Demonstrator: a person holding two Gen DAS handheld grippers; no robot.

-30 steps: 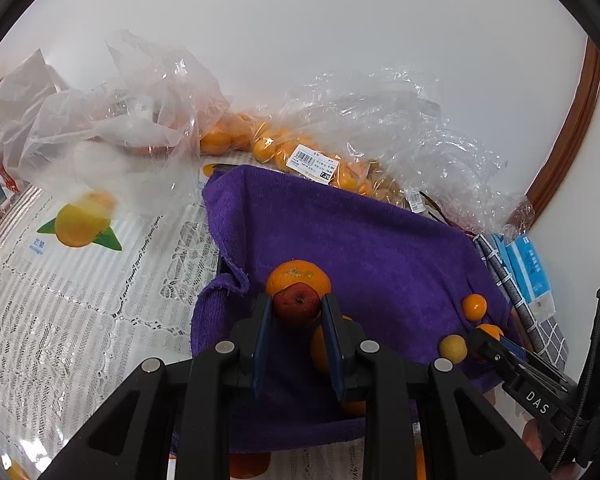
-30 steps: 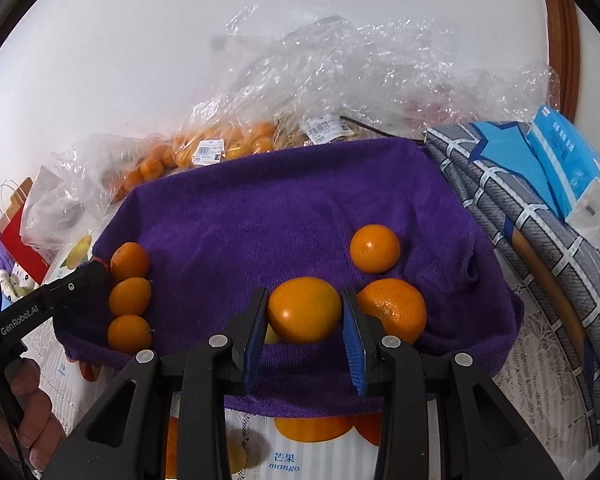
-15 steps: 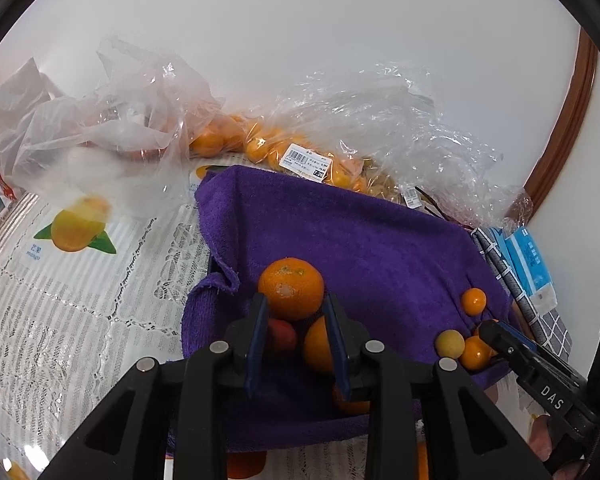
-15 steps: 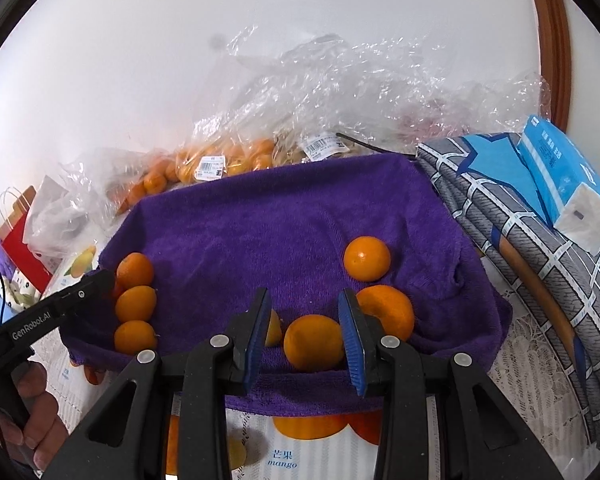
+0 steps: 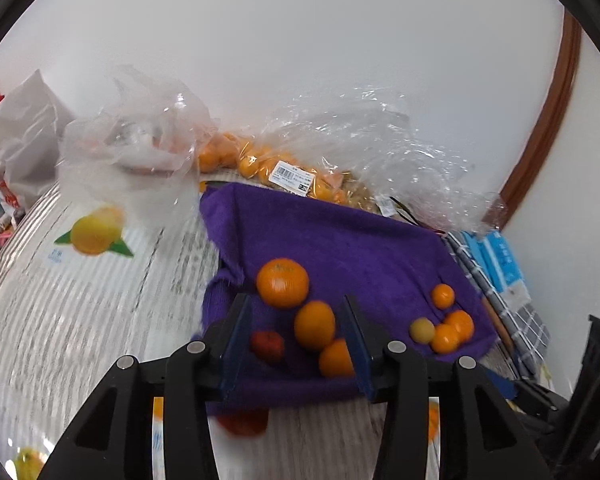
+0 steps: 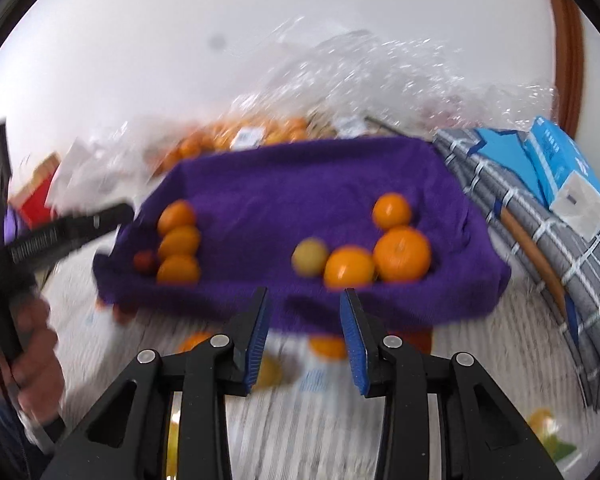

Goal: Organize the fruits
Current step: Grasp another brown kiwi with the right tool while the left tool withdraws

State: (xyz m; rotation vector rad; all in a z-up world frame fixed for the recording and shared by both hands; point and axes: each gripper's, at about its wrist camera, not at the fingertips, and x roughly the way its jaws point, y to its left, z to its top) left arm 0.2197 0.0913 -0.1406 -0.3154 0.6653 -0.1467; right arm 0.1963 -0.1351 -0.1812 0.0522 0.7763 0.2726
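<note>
Past the tips of the right gripper (image 6: 304, 316) everything smears for us: the purple cloth (image 6: 300, 184) and the oranges (image 6: 179, 244) on it have soft edges, and the small dark red fruit (image 6: 146, 261) to its left is too blurred for us to name. The hand (image 6: 28, 356) at its far left is cut by the frame edge. Between the opening fingers of the left gripper (image 5: 296, 332), the lowest orange (image 5: 334, 358) is partly hidden behind the right finger (image 5: 356, 344). Near that gripper, a red shape (image 5: 244, 422) pokes out under the cloth's edge; we cannot tell what it is. The label (image 5: 292, 178) on the bag beyond is too small for us to read.
</note>
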